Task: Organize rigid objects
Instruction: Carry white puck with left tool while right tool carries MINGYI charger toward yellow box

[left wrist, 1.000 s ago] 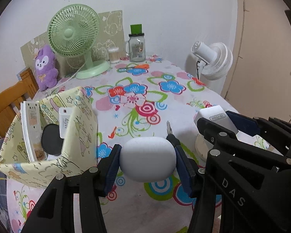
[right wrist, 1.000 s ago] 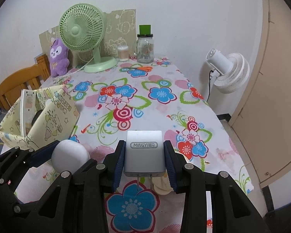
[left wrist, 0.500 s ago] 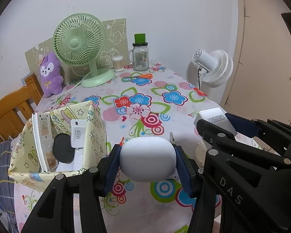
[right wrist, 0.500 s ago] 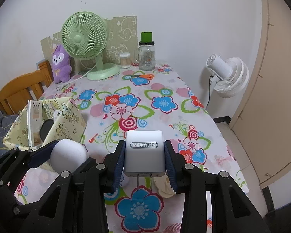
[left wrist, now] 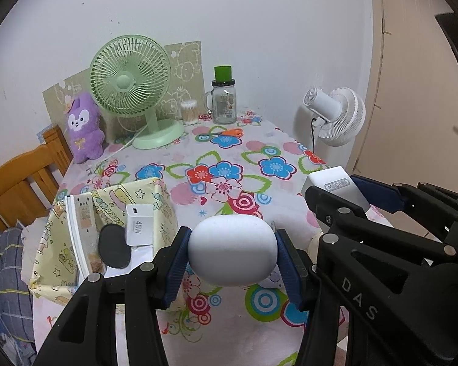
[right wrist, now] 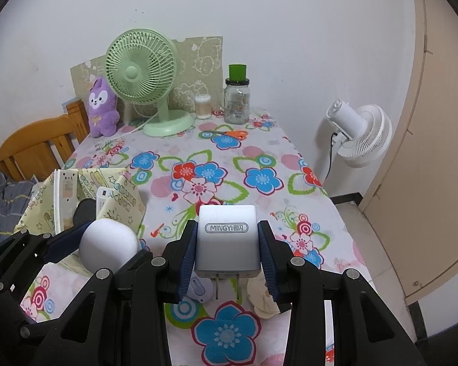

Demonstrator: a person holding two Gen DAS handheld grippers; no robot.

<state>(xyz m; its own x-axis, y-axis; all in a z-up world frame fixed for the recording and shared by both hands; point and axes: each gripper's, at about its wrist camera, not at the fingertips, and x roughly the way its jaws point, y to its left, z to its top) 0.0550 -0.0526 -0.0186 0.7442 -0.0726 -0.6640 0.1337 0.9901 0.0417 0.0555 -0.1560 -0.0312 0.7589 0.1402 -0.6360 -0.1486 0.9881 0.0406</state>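
Left gripper [left wrist: 232, 256]: you pinch the white case [left wrist: 231, 250], lifted clear for the box [left wrist: 165, 210], centre left.
Right gripper [right wrist: 227, 256]: you clamp the charger [right wrist: 227, 241], prongs down.

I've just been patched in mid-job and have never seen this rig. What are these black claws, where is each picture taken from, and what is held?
There is no robot: a person holds one hand-held gripper in each hand, each with a camera looking along its fingers. The left view shows the left hand-held gripper clamping a white egg-shaped case. The right view shows the right hand-held gripper clamping a white wall charger, prongs down. Below is a flowered tablecloth with a yellow patterned box already holding another charger. Fans, a jar and a plush toy stand behind.
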